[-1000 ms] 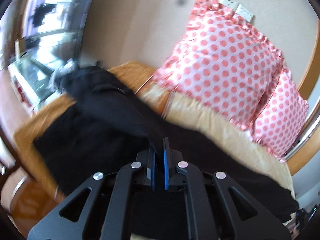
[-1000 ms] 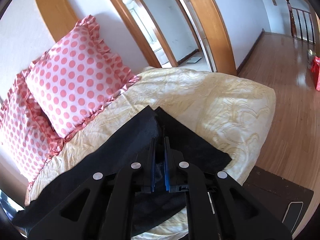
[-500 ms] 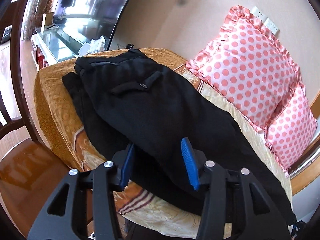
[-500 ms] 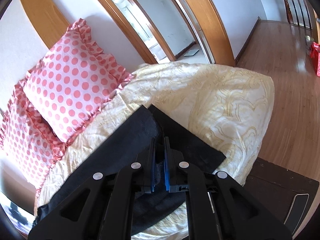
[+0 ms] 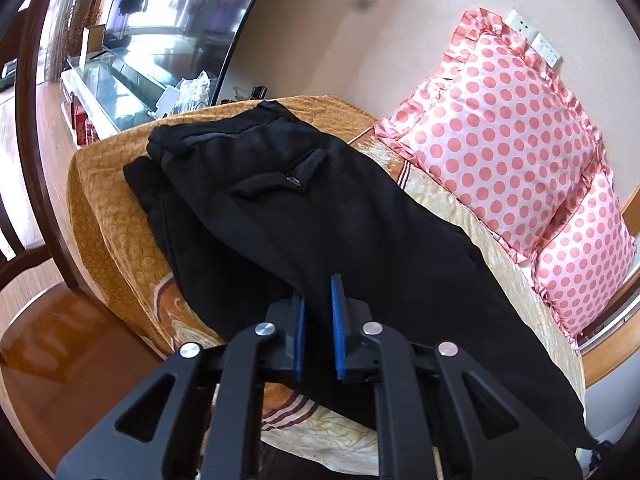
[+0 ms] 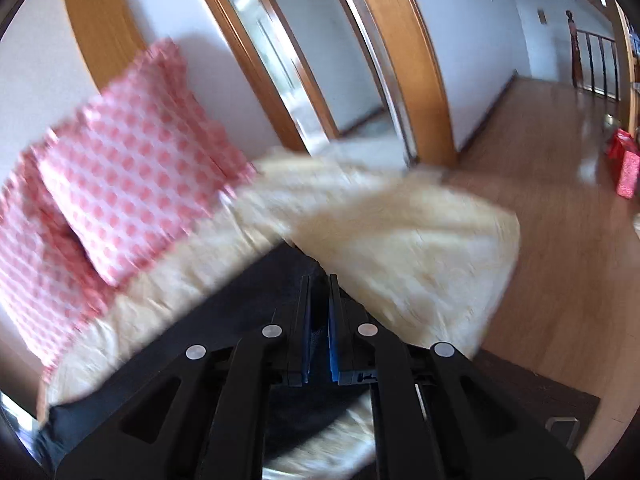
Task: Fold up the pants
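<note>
Two grippers are on the pants (image 5: pixel 320 216), one toward each end. The pants lie along the couch (image 5: pixel 104 216), long axis running from the waist at the far left, over the orange cover, down toward the lower right of my left view, past the pillows (image 5: pixel 500 136). My left gripper (image 5: pixel 318 312) sits at the near edge of the cloth, about where seat meets legs, so it is the one nearer the waist. Its jaws have just been closing, and the pads now stand narrow with a pinch of black cloth between them; I judge that a grip. My right gripper (image 6: pixel 319 308) is at the leg end, jaws nearly together with dark cloth caught between the pads. That view is blurred. Next, I judge, the leg end must travel along that axis toward the waist.
</note>
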The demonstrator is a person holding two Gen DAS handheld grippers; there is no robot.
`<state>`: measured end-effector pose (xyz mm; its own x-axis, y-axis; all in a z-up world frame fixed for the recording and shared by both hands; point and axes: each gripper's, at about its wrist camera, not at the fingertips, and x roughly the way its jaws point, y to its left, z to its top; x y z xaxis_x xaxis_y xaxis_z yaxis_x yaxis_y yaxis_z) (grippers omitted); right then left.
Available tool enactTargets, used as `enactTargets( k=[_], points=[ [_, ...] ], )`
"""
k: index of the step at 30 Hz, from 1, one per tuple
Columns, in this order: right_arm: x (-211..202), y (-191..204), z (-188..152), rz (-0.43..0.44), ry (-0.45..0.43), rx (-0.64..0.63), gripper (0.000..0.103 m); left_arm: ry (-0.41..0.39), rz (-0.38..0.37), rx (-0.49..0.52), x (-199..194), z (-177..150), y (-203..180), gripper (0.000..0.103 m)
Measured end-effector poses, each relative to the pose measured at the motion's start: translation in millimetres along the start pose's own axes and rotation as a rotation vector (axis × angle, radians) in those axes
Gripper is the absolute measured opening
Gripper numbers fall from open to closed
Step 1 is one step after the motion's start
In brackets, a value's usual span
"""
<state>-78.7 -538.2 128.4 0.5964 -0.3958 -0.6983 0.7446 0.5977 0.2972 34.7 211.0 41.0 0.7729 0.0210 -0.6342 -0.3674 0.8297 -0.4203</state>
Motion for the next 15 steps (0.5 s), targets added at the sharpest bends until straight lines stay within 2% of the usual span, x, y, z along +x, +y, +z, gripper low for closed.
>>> enactTargets(
  k=[5, 11, 14, 15],
  points=[
    [9, -20, -19, -0.002, 0.033, 0.04, 0.007, 0.016, 0.015, 0.022, 0, -2, 2, 0.009],
    [7, -14, -23, -0.028, 0.021, 0.0, 0.007, 0.027, 0.034, 0.03, 8, -8, 5, 0.01],
    [7, -15, -26, -0.028, 0.015, 0.004, 0.007, 0.026, 0.038, 0.038, 9, -9, 5, 0.014],
    [6, -15, -26, -0.027, 0.017, 0.003, 0.008, 0.025, 0.035, 0.039, 8, -9, 5, 0.019]
  ],
)
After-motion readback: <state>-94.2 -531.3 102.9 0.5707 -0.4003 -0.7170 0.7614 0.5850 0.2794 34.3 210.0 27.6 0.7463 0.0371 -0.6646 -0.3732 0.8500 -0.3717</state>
